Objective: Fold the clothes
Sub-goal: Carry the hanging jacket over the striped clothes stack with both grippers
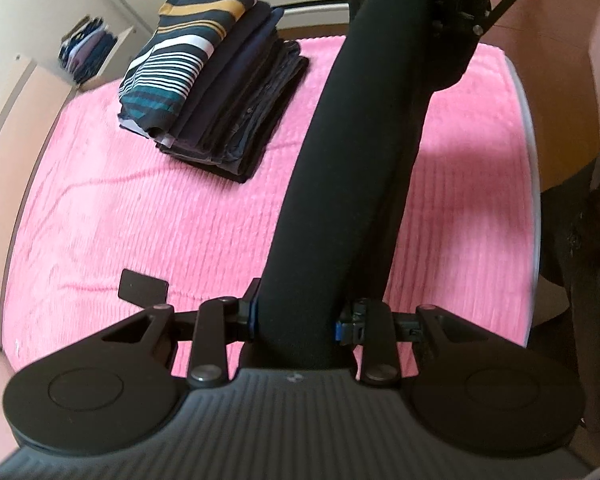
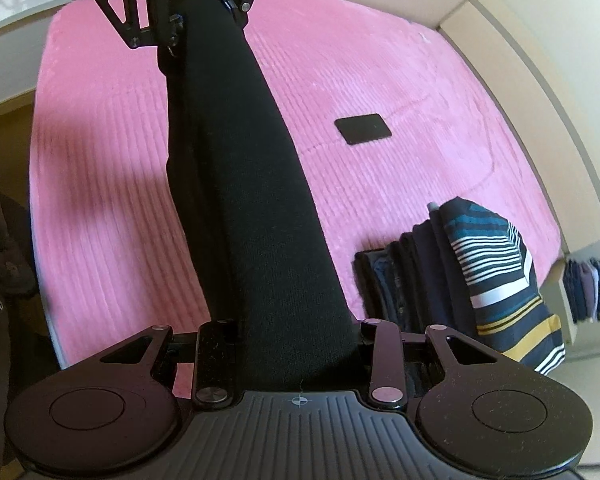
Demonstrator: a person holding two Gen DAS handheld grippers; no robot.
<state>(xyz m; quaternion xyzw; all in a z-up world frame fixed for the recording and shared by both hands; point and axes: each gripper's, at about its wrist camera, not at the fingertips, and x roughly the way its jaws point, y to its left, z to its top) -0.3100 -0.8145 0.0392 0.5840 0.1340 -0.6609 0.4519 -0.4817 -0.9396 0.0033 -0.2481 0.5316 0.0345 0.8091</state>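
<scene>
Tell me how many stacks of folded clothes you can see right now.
2. One stack of folded clothes sits on the pink bedspread, striped top uppermost. A second, smaller stack sits in the open shelf beside the bed. Others may be out of view.

Matte black plastic left gripper (image 1: 300, 312), ribbed grey housing below, two round black discs with raised circles at either side. Flat black linkage bars pinned with silver round-headed screws; small blue clips beside the jaws. Matching matte black right gripper (image 2: 300, 332), same ribbed housing with a small white crosshair mark, same discs, triangular cut-outs in the outer arms.
</scene>
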